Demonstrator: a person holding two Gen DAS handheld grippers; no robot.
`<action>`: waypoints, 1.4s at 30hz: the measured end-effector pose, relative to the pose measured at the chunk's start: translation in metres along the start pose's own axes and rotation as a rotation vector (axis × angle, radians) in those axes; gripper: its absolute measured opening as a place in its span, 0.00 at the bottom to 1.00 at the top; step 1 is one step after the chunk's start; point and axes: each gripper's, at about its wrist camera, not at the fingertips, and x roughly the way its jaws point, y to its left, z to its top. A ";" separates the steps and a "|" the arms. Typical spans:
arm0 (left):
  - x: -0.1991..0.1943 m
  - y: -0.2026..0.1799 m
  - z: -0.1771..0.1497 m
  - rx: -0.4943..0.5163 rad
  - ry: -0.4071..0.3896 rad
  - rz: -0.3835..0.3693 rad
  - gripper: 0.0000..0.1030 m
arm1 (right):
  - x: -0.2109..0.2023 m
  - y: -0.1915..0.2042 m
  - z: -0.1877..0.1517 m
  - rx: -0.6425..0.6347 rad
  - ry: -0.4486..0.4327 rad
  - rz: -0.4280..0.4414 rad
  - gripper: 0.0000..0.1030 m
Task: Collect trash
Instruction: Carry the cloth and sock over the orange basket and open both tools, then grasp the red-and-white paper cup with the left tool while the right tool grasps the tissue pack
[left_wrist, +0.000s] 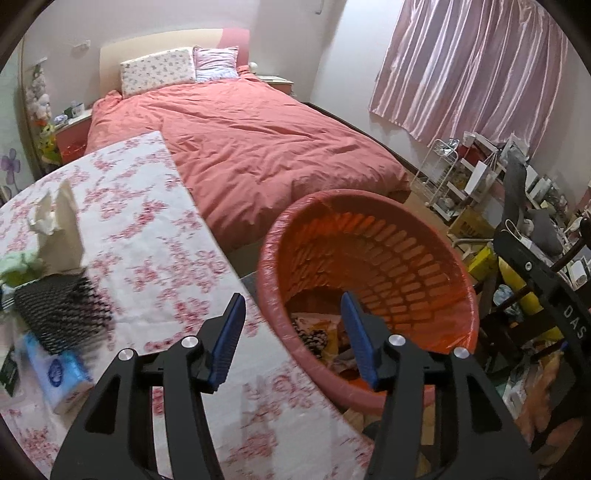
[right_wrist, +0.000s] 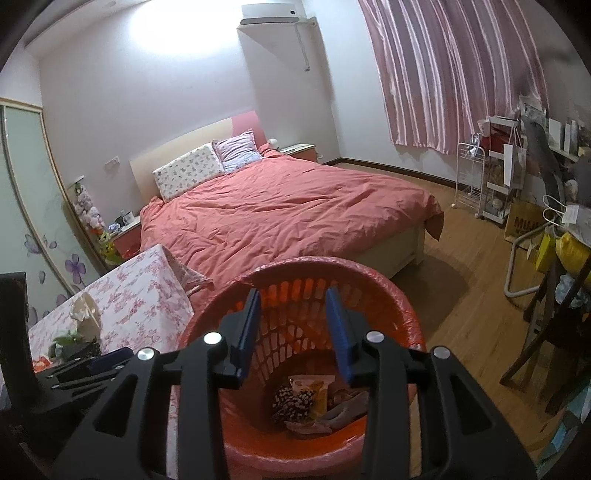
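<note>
Presently | progress: wrappers (right_wrist: 314, 402) are seen already dropped in the red bin (right_wrist: 402, 314), right of the bench (left_wrist: 147, 206) | both hand-held grippers, left (left_wrist: 293, 308) and right (right_wrist: 291, 299), are held open, empty | left: tissue (left_wrist: 40, 221) judged uncollected on bench.

The left gripper (left_wrist: 293, 306), a black frame with two blue ribbed pads, points steeply downward with its jaws apart and nothing between them. The right gripper (right_wrist: 291, 306), of the same black build with blue pads, tilts down less steeply, its jaws parted more narrowly and likewise empty. In the right wrist view, the left gripper's black body shows at lower left.
</note>
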 end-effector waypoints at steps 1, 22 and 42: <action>-0.002 0.004 -0.001 0.000 -0.003 0.004 0.53 | -0.001 0.003 0.000 -0.006 0.000 0.004 0.36; -0.118 0.142 -0.042 -0.137 -0.196 0.299 0.65 | -0.023 0.143 -0.036 -0.213 0.066 0.213 0.37; -0.153 0.284 -0.112 -0.352 -0.137 0.476 0.66 | 0.025 0.281 -0.120 -0.472 0.332 0.342 0.63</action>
